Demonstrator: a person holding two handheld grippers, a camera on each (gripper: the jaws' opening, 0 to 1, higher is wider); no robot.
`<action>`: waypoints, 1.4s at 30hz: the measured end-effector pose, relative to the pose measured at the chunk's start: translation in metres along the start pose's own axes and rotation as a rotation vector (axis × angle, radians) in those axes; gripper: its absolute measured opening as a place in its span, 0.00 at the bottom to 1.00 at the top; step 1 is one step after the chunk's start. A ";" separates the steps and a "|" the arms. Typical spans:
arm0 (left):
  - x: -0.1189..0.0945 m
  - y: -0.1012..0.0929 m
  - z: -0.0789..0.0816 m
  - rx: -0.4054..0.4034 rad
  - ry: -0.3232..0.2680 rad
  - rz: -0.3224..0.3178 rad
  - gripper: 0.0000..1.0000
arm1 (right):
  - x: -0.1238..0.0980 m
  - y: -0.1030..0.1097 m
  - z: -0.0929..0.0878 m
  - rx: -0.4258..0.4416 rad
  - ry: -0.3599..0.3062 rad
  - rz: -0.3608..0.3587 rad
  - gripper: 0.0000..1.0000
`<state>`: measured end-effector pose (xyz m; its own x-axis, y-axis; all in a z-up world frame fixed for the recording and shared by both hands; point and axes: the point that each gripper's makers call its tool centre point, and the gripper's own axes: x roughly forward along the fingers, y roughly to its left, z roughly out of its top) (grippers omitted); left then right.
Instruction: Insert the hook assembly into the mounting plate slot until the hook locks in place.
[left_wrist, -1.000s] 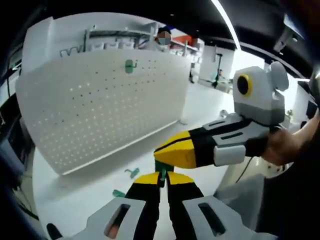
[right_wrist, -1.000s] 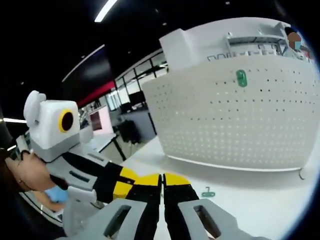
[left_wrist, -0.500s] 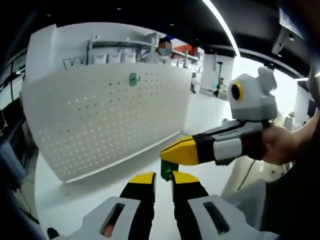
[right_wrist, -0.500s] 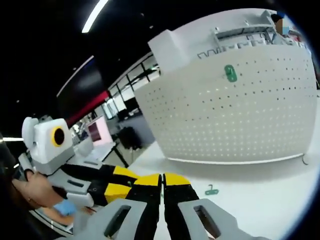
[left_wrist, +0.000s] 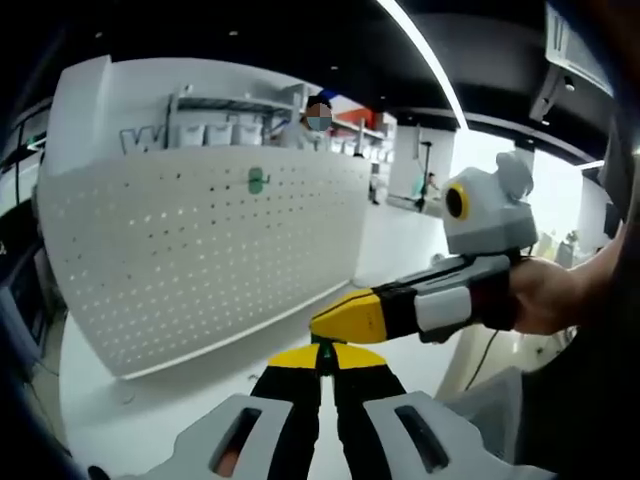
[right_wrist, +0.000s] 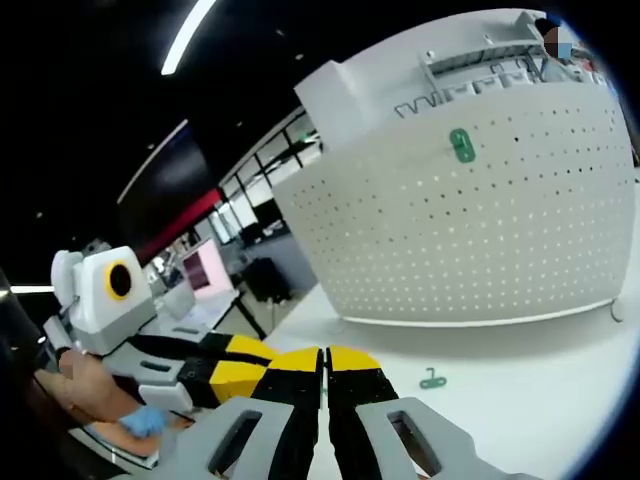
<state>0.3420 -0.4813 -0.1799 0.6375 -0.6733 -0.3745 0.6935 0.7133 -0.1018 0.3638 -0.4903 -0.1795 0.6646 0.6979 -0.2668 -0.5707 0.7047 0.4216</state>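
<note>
- Left gripper view: your left gripper has jaws pinched nearly together on a small green hook piece, of which just a sliver shows at the tips. Looks held up off the surface so it can be carried to the board.
- Right gripper crosses in from the right, its yellow tip just above the left tips, prob. steadying or having passed the piece over; can't tell if it touches.
- Right gripper view: right gripper jaws pressed together, nothing visible btwn them. Left gripper sits low left, close beside.
- Pegboard (the mounting plate) stands upright ahead, well apart from both tips. One green hook already hangs near its top edge.
- Another green hook lies loose on the white table, near the board's foot.
- Judgement: insertion not yet begun; you'd need to close the gap to the board.
- Room: dark ceiling w/ strip lights, shelving behind board, glass-walled bays beyond.
</note>
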 end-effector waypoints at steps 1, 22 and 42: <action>0.000 0.000 0.000 0.002 -0.001 -0.001 0.03 | 0.000 0.000 0.000 0.001 -0.001 0.001 0.00; -0.005 0.008 0.009 0.002 -0.033 0.026 0.01 | 0.004 0.003 0.013 0.003 -0.033 0.022 0.03; -0.035 0.140 0.075 -0.033 -0.168 0.387 0.01 | -0.012 -0.023 0.001 -0.026 -0.039 -0.076 0.05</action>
<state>0.4421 -0.3729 -0.1115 0.8966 -0.3752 -0.2354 0.3830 0.9237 -0.0133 0.3692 -0.5154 -0.1854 0.7241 0.6374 -0.2633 -0.5301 0.7586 0.3788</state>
